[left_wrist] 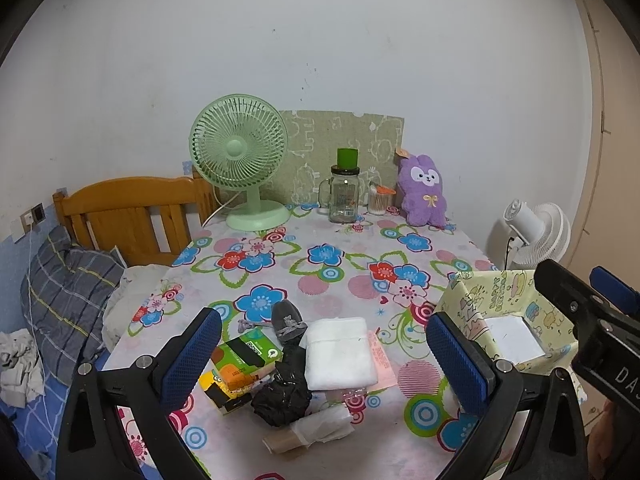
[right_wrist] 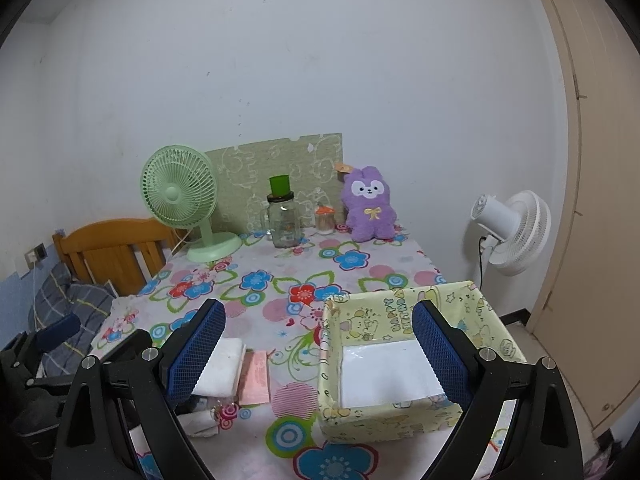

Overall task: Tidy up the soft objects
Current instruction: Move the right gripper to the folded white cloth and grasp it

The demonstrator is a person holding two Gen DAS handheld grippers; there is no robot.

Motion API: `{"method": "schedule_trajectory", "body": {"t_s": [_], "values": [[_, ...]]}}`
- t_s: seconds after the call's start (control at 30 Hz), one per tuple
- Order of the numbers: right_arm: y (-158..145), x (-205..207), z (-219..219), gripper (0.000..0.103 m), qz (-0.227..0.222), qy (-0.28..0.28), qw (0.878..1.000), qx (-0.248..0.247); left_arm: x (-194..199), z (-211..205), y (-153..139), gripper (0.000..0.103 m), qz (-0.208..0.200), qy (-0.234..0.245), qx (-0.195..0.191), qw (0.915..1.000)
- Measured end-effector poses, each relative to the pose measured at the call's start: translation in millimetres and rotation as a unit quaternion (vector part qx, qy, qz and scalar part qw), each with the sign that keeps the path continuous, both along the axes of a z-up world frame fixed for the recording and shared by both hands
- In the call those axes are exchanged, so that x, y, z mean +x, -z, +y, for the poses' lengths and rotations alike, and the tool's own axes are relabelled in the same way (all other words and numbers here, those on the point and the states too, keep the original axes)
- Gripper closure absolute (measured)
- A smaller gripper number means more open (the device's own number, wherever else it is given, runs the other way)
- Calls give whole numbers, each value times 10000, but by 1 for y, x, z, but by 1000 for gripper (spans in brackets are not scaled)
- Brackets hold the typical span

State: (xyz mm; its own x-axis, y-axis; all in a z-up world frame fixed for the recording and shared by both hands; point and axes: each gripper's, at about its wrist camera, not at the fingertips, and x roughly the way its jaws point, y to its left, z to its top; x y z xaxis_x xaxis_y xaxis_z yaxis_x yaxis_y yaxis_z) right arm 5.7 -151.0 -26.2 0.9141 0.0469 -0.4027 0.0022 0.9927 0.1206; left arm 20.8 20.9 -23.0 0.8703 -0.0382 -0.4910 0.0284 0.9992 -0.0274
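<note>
Both grippers hover with fingers spread, holding nothing: left gripper (left_wrist: 324, 354) above the towel (left_wrist: 340, 354) and sock (left_wrist: 288, 320) pile, right gripper (right_wrist: 318, 354) facing the empty box (right_wrist: 400, 420) on the counter (left_wrist: 320, 272), probably the collection bin.

Home bedroom: wooden bed (left_wrist: 132, 216), pillow (left_wrist: 68, 292), floral table (left_wrist: 320, 264).

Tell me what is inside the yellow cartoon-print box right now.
The yellow box holds only a flat white sheet lining its bottom; no soft items are in it. The right gripper blocks part of the floor, and the near wall hides the front edge.
</note>
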Motion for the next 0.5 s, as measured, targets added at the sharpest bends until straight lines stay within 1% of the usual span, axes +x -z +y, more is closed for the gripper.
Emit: {"method": "schedule_trajectory", "body": {"t_s": [0.27, 0.33, 0.5], "values": [[12, 17, 15, 7, 109, -136, 9998, -41, 11, 9, 10, 1, 86, 40, 12, 10000], [16, 20, 19, 7, 126, -180, 9997, -41, 15, 12, 14, 5, 137, 28, 19, 9999], [28, 29, 33, 7, 216, -390, 9990, 38, 22, 18, 25, 9, 286, -19, 70, 9996]]}}
